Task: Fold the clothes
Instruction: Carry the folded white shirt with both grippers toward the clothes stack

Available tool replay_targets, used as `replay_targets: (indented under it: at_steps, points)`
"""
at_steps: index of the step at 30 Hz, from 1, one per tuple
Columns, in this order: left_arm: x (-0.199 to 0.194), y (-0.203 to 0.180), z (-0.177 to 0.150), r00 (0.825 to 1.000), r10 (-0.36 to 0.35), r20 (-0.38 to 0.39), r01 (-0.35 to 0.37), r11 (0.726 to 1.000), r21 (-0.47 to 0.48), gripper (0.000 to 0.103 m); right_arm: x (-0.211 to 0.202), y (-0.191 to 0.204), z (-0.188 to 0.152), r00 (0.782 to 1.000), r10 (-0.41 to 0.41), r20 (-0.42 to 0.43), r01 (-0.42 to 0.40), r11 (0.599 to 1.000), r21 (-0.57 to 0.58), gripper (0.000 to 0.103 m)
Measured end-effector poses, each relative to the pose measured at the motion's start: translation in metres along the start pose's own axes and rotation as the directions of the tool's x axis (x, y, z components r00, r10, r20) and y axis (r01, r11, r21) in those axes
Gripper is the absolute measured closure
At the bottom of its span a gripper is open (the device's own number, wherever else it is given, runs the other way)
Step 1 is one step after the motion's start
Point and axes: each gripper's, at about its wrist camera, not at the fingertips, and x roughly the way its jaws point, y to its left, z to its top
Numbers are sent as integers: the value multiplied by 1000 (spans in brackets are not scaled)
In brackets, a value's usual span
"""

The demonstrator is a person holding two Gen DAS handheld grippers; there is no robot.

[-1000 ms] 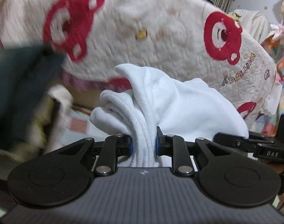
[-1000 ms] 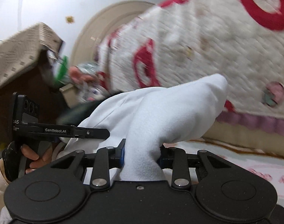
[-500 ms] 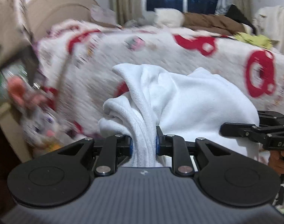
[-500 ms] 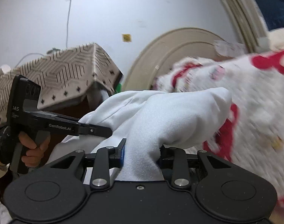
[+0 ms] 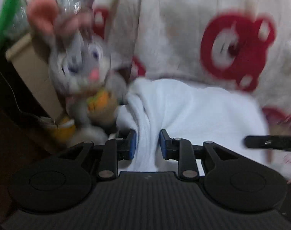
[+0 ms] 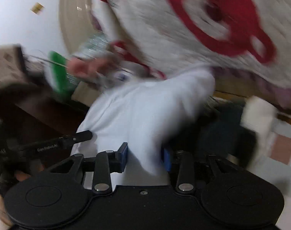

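A white fleece garment [image 5: 193,113] hangs bunched between my two grippers, off any surface. My left gripper [image 5: 147,143] is shut on a thick fold of it, seen in the left wrist view. My right gripper [image 6: 145,156] is shut on another bunch of the same white garment [image 6: 145,115]. The left gripper's body [image 6: 49,145] shows at the left of the right wrist view, close beside the cloth. The right gripper's tip [image 5: 270,142] shows at the right edge of the left wrist view. Both views are blurred by motion.
A bed with a white quilt with red bear prints [image 5: 222,38] fills the background. A grey plush rabbit [image 5: 78,63] and a cardboard box [image 5: 30,67] stand at the left. A plastic bottle with a green label [image 6: 68,69] lies near dark wooden furniture [image 6: 40,111].
Both grippers swung downward with the white garment still held. The views dropped from the wall and bed top to the bed's side, the plush rabbit and the box.
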Motion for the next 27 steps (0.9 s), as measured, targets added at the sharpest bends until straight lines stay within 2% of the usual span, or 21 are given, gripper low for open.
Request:
replay_targets:
  at_steps: [3,4,7,9,12,13,15,17,20,21,24,27]
  points:
    - [9,-6,-24,996,20,93,-24,999,46,76,-18,-19,-33,988,135,71,-136,990,19,47]
    - [6,-8,-29,992,24,121,-30,998,52,76,-24,-20,-39,986,148,71,-149,989,13,45]
    - [-7,-15,-38,984,65,167,-84,991,107,74,-37,-14,-54,984,179,27,-177,983,-48,43]
    - [-17,-14,-48,977,87,193,-114,985,132,67,-37,-9,-67,979,203,-7,-203,977,-62,42]
    - [-34,4,-64,977,79,199,-88,995,40,63,-30,-9,-82,963,265,-55,-267,963,-27,42]
    - [-40,12,-69,977,64,202,-66,998,1,63,-25,-10,-85,959,274,-78,-276,961,-13,44]
    - [-50,23,-78,978,44,203,-35,998,-52,63,-22,-5,-89,966,248,-70,-251,967,-36,70]
    - [-59,25,-84,974,67,216,-60,998,-37,63,-26,7,-86,974,212,-76,-218,972,-87,81]
    - [-71,20,-82,958,104,268,-117,993,33,63,-43,44,-76,987,132,-87,-149,960,-238,83]
    - [-75,16,-79,951,111,289,-131,990,51,63,-47,54,-75,988,132,-81,-148,955,-257,83]
    - [-85,5,-70,928,133,348,-173,981,86,62,-48,57,-71,985,159,-73,-169,970,-175,83]
    - [-91,2,-64,920,77,384,-115,990,79,62,-46,52,-74,974,213,-77,-218,974,-64,83]
